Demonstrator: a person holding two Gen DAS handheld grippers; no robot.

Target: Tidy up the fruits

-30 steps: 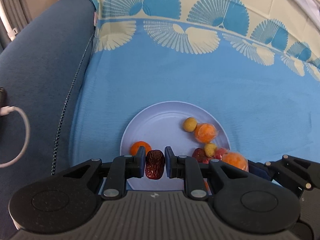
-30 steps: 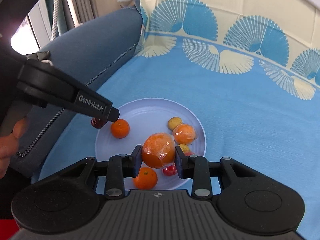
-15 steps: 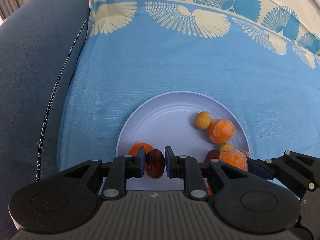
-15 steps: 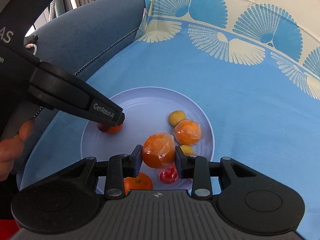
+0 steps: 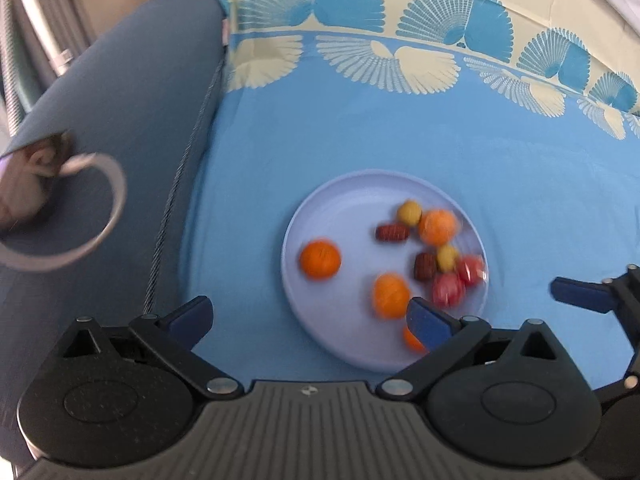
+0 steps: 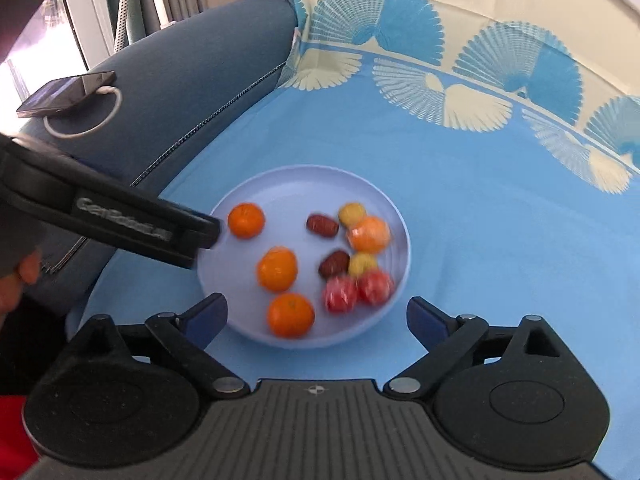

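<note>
A pale blue plate [image 5: 352, 208] [image 6: 288, 188] lies on the blue cloth and holds several fruits. On it are oranges [image 5: 320, 259] [image 6: 246, 220], two dark red dates [image 5: 393, 233] [image 6: 322, 225], small yellow fruits [image 6: 352, 213] and red wrapped fruits [image 6: 340, 294]. My left gripper [image 5: 308, 316] hovers at the plate's near-left edge. Its jaws are opening wide with nothing between them. My right gripper [image 6: 316, 312] hangs over the plate's near rim, jaws opening and holding nothing. A wrapped orange [image 6: 277, 269] lies just ahead of it. The left gripper's finger [image 6: 160, 228] reaches to the plate's left rim.
A blue sofa arm [image 6: 192, 60] borders the cloth on the left. A phone [image 6: 68, 90] with a white cable [image 6: 86, 130] rests on it. Blue cloth with a fan-patterned border [image 5: 400, 60] stretches beyond and right of the plate. A hand [image 6: 16, 280] shows at the far left.
The left gripper let go of the date and the right gripper let go of the wrapped orange. Both fruits now lie on the plate. Both grippers stand wide open and have drawn back.
</note>
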